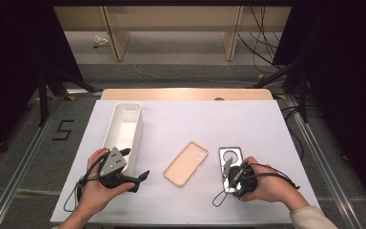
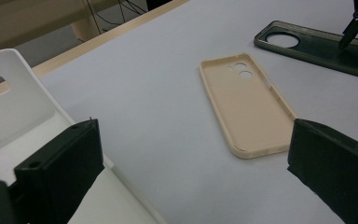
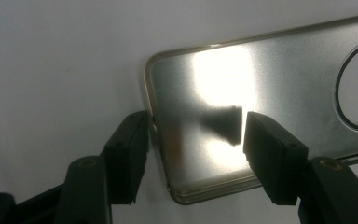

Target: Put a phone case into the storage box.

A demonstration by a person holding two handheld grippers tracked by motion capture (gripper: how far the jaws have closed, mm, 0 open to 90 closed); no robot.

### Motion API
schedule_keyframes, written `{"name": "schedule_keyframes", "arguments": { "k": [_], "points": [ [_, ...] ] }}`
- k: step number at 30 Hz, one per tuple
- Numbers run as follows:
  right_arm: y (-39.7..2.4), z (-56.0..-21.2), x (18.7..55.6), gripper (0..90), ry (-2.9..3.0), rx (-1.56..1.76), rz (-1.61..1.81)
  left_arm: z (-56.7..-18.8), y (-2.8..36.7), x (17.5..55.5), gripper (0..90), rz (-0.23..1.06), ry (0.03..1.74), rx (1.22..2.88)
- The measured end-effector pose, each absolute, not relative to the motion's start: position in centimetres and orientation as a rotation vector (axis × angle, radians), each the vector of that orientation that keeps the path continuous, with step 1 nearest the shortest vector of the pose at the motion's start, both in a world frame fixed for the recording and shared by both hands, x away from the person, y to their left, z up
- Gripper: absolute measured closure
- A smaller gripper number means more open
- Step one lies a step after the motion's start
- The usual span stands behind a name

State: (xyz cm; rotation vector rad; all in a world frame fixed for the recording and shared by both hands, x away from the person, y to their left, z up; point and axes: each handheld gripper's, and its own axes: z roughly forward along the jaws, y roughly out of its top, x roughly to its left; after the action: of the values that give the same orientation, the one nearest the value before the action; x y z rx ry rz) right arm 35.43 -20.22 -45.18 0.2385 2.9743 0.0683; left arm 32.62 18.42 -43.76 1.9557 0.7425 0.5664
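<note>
Left gripper: jaws wide, nothing between them, hovering beside the white bin, whose long wall and near corner sit under the left jaw. Ahead of the jaws, bare worktop, then the beige phone case lying hollow side up, well apart from both jaws.

Right gripper: jaws partly spread, straddling the near end of the dark phone case. One jaw touches outside the short edge; the other stands over the inner face; pads not pressing. Case: smoky translucent grey, glossy, raised rim, rounded corners, large round camera cutout farther from the jaws. Open worktop all around it.
</note>
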Motion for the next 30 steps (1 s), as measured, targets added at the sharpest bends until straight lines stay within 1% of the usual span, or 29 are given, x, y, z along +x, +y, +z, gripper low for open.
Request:
{"name": "schedule_keyframes", "arguments": {
  "k": [5, 9, 10, 14, 15, 18, 30],
  "points": [
    [-19.95, -45.2, 35.37, 44.9, 2.98, 0.214, 0.052, -43.77, 18.42, 32.63, 2.6, 0.566, 0.741, 1.957],
    [-19.71, -45.25, 35.26, 50.0, 2.99, 0.182, 0.046, -43.8, 18.36, 32.6, 2.6, 0.564, 0.739, 1.958],
    [-19.71, -45.25, 35.26, 50.0, 2.99, 0.182, 0.046, -43.8, 18.34, 32.59, 2.6, 0.563, 0.739, 1.959],
    [-19.49, -45.23, 35.1, 58.3, 3.01, 0.146, 0.03, -43.82, 18.3, 32.58, 2.6, 0.562, 0.737, 1.96],
    [-19.49, -45.23, 35.1, 58.3, 3.01, 0.146, 0.03, -43.82, 18.3, 32.58, 2.6, 0.562, 0.737, 1.96],
    [-19.38, -45.2, 34.92, 63.6, 3.016, 0.126, 0.019, -43.85, 18.27, 32.57, 2.6, 0.559, 0.733, 1.963],
    [-19.17, -45.17, 34.56, 70.8, 3.025, 0.096, -0.012, -43.9, 18.16, 32.5, 2.9, 0.555, 0.728, 1.967]
  ]
}}
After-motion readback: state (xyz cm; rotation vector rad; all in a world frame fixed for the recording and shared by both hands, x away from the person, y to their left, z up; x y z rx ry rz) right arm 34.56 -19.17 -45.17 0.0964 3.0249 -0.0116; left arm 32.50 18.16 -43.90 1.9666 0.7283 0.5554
